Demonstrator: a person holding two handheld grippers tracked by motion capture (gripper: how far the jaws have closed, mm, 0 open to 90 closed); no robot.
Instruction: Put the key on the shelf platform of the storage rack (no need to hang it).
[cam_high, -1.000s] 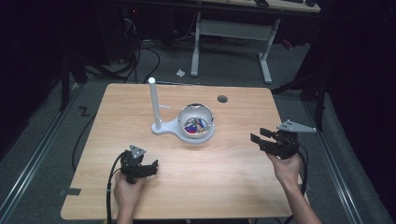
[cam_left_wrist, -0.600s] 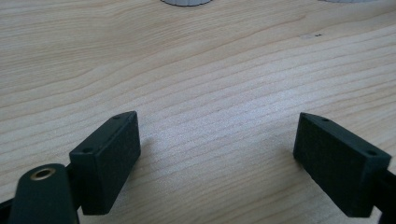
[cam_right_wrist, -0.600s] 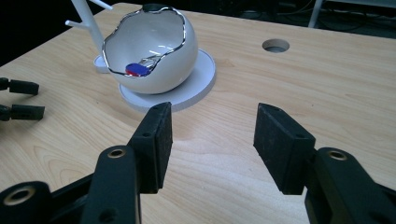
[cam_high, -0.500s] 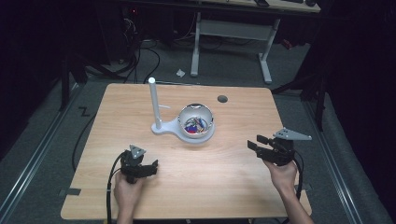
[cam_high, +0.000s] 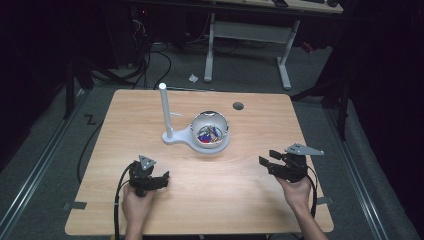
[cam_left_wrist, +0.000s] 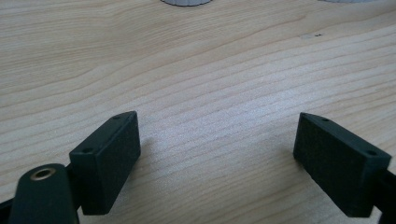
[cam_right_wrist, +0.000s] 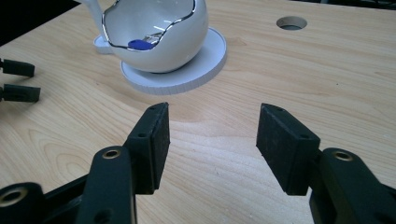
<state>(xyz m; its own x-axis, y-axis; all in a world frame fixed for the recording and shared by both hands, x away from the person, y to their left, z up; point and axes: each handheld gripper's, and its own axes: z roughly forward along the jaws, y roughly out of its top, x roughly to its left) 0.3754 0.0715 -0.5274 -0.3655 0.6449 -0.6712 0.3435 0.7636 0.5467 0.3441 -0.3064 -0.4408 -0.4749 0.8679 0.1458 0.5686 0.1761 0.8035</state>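
Right gripper (cam_high: 270, 164) has sunk toward the light wooden worktop (cam_high: 250, 200), jaws just opening wider, empty; the white egg-shaped bowl (cam_high: 210, 131) of small colourful items sits mid-worktop, unreached

Bare tabletop (cam_high: 240, 175) between both hands, open path inward — bowl (cam_high: 210, 131) and post (cam_high: 165, 112) block the centre

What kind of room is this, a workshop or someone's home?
Probably a lab or workshop: a pale wooden table under bright light, tangled black cables on grey carpet, and a white metal-framed desk behind.
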